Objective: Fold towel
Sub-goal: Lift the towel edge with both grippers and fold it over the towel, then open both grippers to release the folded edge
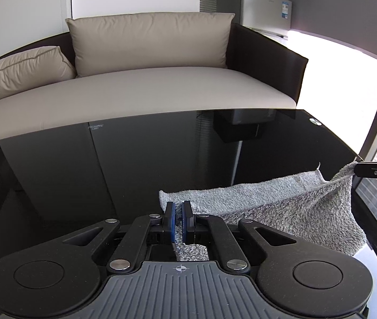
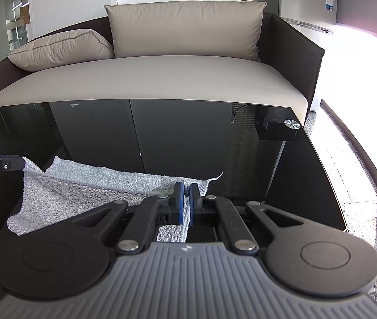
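Left tool (image 1: 178,208) and right tool (image 2: 185,190) both clamped tight on towel (image 1: 281,202) corners, towel slung between them, lower part on glass desk (image 1: 162,146). Risk: thin pinch slips, fold lands skewed.

A glossy black glass table (image 1: 162,159) fills the foreground, mirroring the room. Beyond its far edge at twelve o'clock stands a dark-framed sofa (image 2: 289,42) with a beige seat, one upright back cushion (image 1: 150,42) and a loose pillow (image 2: 61,49) slumped at ten o'clock. A silver fridge (image 1: 265,10) stands at one o'clock, a dark appliance on top. The wall behind is white. Harsh daylight floods in from two to three o'clock over grey carpet (image 2: 353,159).
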